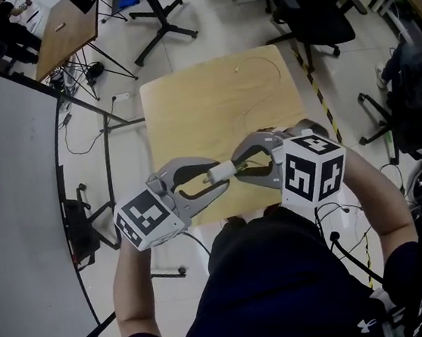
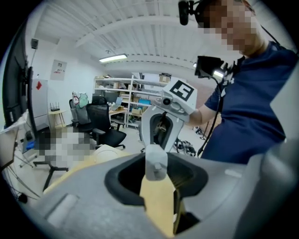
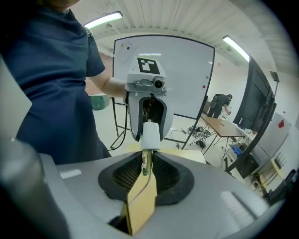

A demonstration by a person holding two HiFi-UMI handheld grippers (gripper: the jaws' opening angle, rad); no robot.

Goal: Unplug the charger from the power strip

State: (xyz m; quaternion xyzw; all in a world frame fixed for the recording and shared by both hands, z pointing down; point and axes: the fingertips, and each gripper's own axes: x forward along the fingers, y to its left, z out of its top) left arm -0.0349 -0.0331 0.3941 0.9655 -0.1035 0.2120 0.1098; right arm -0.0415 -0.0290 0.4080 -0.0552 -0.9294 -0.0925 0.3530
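The person holds both grippers tip to tip above the near edge of a small wooden table [image 1: 211, 103], with the charger [image 1: 220, 172] [image 2: 155, 161] [image 3: 150, 134], a small white block, in the air between them. The left gripper [image 1: 217, 178] [image 2: 156, 176] [image 3: 148, 122] has its jaws moderately apart, and they close against the sides of the charger's body at their tips. The right gripper [image 1: 235, 168] [image 2: 158, 145] [image 3: 145, 169] faces it. Its jaws are drawn narrow and pinch a thin greenish piece [image 3: 144, 164] that sticks out of the charger's end. Whether that piece is a plug or a cable end cannot be told.
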